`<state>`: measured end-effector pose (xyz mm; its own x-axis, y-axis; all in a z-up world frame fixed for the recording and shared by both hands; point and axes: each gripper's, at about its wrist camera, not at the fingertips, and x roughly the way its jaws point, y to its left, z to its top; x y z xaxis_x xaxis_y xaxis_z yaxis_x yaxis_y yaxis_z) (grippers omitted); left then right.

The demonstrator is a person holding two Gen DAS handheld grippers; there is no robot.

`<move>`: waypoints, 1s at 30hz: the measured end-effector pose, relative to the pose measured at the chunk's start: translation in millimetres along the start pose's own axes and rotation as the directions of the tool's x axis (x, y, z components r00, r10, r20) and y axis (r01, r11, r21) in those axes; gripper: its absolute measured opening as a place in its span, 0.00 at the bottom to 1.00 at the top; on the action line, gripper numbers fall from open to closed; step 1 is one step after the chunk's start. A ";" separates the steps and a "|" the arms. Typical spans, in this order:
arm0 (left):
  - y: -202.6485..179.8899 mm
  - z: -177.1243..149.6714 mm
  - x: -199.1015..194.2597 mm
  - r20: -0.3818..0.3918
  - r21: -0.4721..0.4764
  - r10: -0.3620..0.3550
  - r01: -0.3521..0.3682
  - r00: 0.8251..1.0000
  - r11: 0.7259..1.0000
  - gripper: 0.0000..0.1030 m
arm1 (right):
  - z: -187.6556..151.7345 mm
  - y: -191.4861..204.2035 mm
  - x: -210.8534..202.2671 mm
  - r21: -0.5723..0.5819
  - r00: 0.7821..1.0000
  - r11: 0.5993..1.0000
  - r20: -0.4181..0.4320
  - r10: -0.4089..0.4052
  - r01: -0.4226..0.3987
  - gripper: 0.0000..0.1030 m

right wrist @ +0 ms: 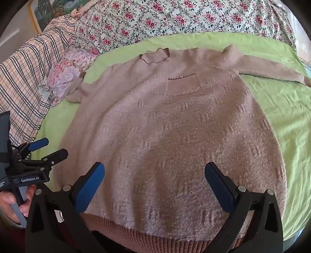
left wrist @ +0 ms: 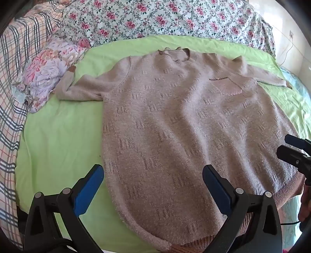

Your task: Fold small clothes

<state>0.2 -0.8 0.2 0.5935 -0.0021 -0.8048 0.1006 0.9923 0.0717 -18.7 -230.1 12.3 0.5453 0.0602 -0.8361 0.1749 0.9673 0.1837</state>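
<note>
A pinkish-beige knitted sweater [left wrist: 175,120] [right wrist: 165,136] lies flat and face up on a green sheet [left wrist: 58,140] [right wrist: 287,116], collar at the far end, both sleeves spread out, ribbed hem nearest me. A small chest pocket [right wrist: 182,86] shows. My left gripper [left wrist: 153,175] hovers open over the sweater's lower left edge, nothing between its blue pads. My right gripper [right wrist: 154,173] hovers open above the hem's middle, also empty. Each gripper shows at the edge of the other's view: right gripper [left wrist: 293,151], left gripper [right wrist: 46,148], held by a hand [right wrist: 9,202].
A floral quilt [left wrist: 155,19] [right wrist: 175,17] lies bunched beyond the collar. A checked blanket [left wrist: 11,97] [right wrist: 25,77] runs along the left. A crumpled flowery cloth [left wrist: 48,66] [right wrist: 64,75] lies against the left sleeve's cuff. A white wall with a cable [left wrist: 287,48] is at the far right.
</note>
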 end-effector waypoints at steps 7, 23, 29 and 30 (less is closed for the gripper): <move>0.3 -0.2 -0.3 0.002 0.002 0.001 -0.002 1.000 1.000 0.99 | 1.1 4.2 -2.6 0.002 1.000 1.000 0.001 0.002 -0.002 1.00; 4.9 2.8 -2.2 0.002 -0.011 -0.002 0.002 1.000 1.000 0.99 | 7.1 6.9 -10.6 -0.027 0.994 0.999 0.107 0.030 -0.027 1.00; 1.9 3.2 -1.0 -0.010 -0.013 -0.001 0.001 1.000 1.000 0.99 | 7.3 7.6 -10.2 -0.025 0.995 0.999 0.091 0.028 -0.026 1.00; 1.7 3.5 -1.0 -0.012 -0.012 0.000 0.000 1.000 1.000 0.99 | 7.8 7.2 -9.8 -0.027 0.996 0.999 0.089 0.026 -0.024 1.00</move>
<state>2.6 0.4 3.1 0.5838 -0.0004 -0.8119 0.0907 0.9938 0.0647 -16.4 -225.7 25.8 0.6202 0.0635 -0.7819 0.1392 0.9720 0.1893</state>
